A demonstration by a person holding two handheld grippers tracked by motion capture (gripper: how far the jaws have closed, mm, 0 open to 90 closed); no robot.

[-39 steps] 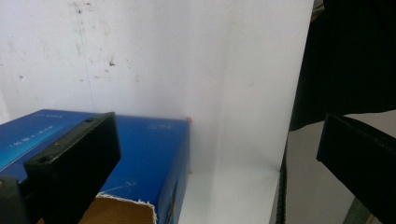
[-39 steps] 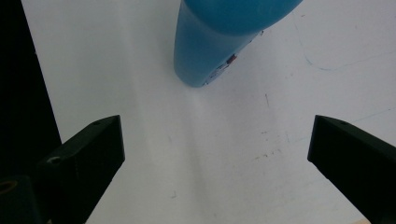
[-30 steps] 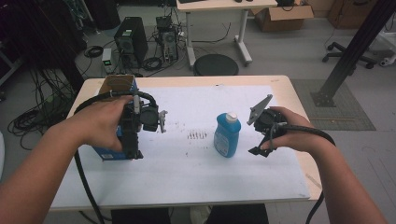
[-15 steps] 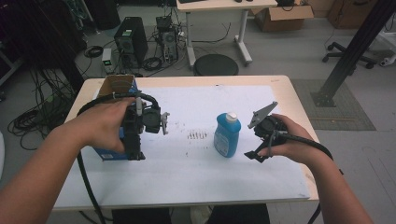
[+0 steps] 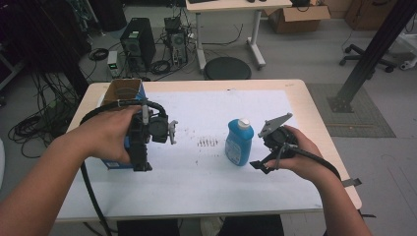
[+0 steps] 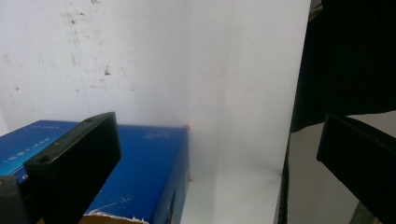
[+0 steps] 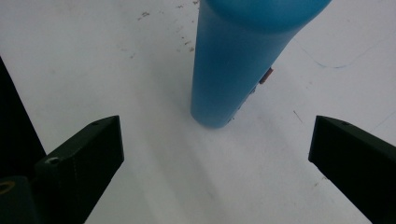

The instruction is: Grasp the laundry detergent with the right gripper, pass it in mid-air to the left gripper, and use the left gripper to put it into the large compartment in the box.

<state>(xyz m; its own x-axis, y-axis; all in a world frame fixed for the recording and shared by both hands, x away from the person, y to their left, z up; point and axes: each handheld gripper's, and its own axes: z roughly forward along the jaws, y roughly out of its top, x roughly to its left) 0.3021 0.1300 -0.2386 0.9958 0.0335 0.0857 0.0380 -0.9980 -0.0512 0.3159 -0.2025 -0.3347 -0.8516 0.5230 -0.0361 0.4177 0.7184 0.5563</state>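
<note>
While both hand-held grippers gape wide, a blue bottle (image 5: 239,142) stands upright on the white surface (image 5: 206,191).
Right hand-held gripper (image 5: 261,165) sits just right of it; left hand-held gripper (image 5: 141,164) hovers over a blue box (image 6: 140,177).

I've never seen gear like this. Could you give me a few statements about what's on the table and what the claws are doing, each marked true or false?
1. The blue bottle stands upright. True.
2. The right claw is clamped on the bottle. False: its jaws are spread, with the bottle ahead of them.
3. The left claw is wide open. True.
4. The blue box is red. False: it is blue, with an open top.
</note>
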